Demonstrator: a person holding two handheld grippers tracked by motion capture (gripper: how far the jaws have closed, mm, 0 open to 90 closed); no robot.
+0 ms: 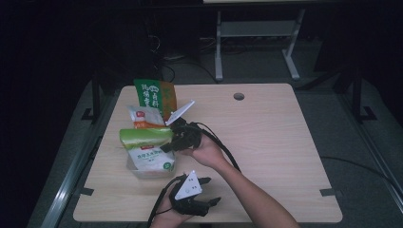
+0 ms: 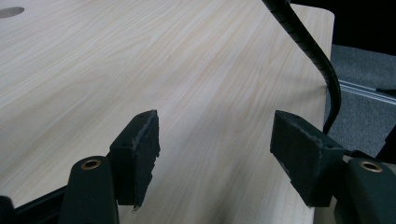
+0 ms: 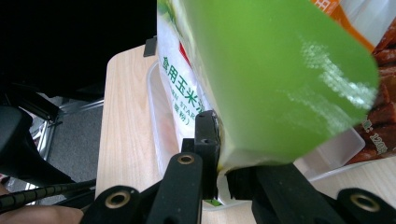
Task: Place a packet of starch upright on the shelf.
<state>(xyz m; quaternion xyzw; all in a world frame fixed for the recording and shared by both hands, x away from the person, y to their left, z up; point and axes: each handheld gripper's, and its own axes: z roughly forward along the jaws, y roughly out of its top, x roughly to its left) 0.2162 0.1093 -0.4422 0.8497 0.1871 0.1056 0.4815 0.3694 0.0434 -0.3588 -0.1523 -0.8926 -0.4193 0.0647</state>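
Right gripper [image 3: 219, 179] jaws clamped on green packet [image 3: 280, 74] edge, above clear container [image 1: 142, 172]. Left gripper [image 2: 215, 154] jaws apart, empty, over table [image 2: 140, 60].

The table [image 1: 266, 137] lies bare from twelve o'clock round through three to five, with open passage there. From nine to eleven o'clock, upright packets crowd a clear bin [image 1: 142, 172]: a green pouch [image 1: 145, 137], a white bag [image 1: 152, 159], and a green-and-orange bag [image 1: 154, 95] behind. The left gripper [image 1: 209, 191] sits at six o'clock, its cable [image 2: 308, 46] trailing nearby.
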